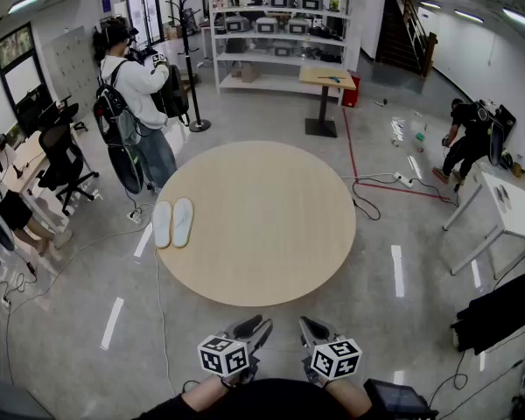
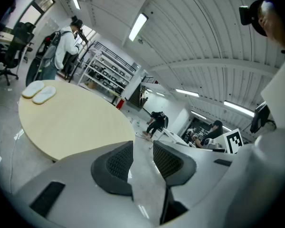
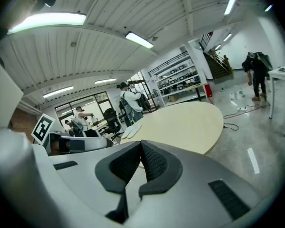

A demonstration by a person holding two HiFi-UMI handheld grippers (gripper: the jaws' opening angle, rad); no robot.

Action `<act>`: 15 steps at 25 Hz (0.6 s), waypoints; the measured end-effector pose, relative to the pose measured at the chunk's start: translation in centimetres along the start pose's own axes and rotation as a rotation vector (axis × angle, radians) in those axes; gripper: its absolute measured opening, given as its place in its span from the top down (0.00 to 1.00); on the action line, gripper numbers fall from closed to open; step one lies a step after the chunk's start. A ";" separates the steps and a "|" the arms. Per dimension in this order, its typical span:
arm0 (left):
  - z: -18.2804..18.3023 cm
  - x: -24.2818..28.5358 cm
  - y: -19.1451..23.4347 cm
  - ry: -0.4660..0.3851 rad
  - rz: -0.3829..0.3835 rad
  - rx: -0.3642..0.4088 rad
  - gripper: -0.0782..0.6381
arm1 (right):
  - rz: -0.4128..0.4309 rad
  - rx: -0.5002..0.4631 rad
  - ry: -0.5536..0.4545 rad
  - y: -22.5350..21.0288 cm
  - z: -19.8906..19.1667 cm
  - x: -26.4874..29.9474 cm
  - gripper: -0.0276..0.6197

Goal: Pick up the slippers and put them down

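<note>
**A:** What are the grippers doing, seen from the head view?

**B:** The left gripper (image 1: 261,325) and right gripper (image 1: 306,325) sit at the bottom middle of the frame. They are side by side over the floor, short of the round table's (image 1: 271,234) near edge. The slippers (image 1: 172,223) lie as a pair, touching, at the table's left edge, left of centre in the frame. They are well apart from both grippers.

**A:** And the left gripper view?

**B:** The left gripper's (image 2: 142,152) jaws stand apart, with only bare floor showing in the gap, so it holds nothing. The slippers (image 2: 39,91) are in the upper left of the frame, at the table's (image 2: 76,125) far rim.

**A:** And the right gripper view?

**B:** The right gripper's (image 3: 139,159) jaws are closed, pad against pad, on nothing. The slippers (image 3: 130,130) show near mid-frame, just above the jaws, at the table's (image 3: 185,120) left end.
</note>
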State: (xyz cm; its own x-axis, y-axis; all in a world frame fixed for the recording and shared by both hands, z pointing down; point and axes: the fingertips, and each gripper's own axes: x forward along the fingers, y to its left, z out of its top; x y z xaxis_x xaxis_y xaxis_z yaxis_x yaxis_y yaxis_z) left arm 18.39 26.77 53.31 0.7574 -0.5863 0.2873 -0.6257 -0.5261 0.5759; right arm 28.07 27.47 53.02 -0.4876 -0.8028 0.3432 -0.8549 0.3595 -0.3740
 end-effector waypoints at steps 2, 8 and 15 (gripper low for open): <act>-2.3 -0.1 -1.0 0.000 0.036 -0.016 0.69 | 0.037 0.009 0.006 -0.4 -1.2 -1.3 0.93; -10.3 -3.4 -4.1 0.011 0.170 -0.065 0.69 | 0.198 0.018 0.107 1.3 -7.2 -4.9 0.93; -11.9 -8.5 -4.9 -0.061 0.294 -0.137 0.69 | 0.289 0.060 0.095 4.0 -7.5 -6.8 0.93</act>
State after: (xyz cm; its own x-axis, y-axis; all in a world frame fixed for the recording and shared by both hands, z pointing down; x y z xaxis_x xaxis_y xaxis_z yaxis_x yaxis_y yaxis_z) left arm 17.21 41.69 57.18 0.5330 -0.7387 0.4127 -0.7819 -0.2434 0.5740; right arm 26.67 37.96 55.64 -0.7257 -0.6225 0.2930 -0.6678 0.5351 -0.5174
